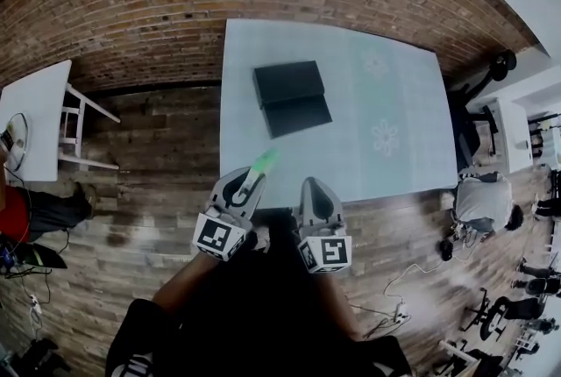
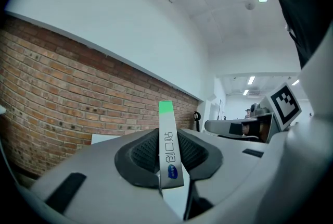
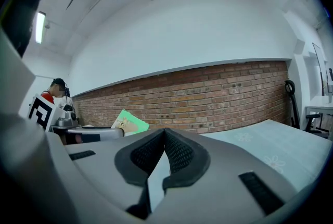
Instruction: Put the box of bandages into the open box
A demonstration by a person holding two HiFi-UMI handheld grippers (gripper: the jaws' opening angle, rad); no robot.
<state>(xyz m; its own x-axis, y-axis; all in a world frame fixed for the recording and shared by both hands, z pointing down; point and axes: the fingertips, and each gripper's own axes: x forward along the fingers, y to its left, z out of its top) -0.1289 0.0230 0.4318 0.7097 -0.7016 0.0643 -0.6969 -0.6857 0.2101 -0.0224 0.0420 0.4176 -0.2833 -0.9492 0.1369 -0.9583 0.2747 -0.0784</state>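
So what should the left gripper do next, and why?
Probably carry the left gripper forward over the table toward the open box. Its fingers are shut on the box of bandages, held at the table's near edge, while the open box lies farther back.

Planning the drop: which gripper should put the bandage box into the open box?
Left. The left gripper is shut on the bandage box, the open box ahead; the right gripper is shut, empty.

The box of bandages (image 1: 264,161) looks blurred, its base hidden.
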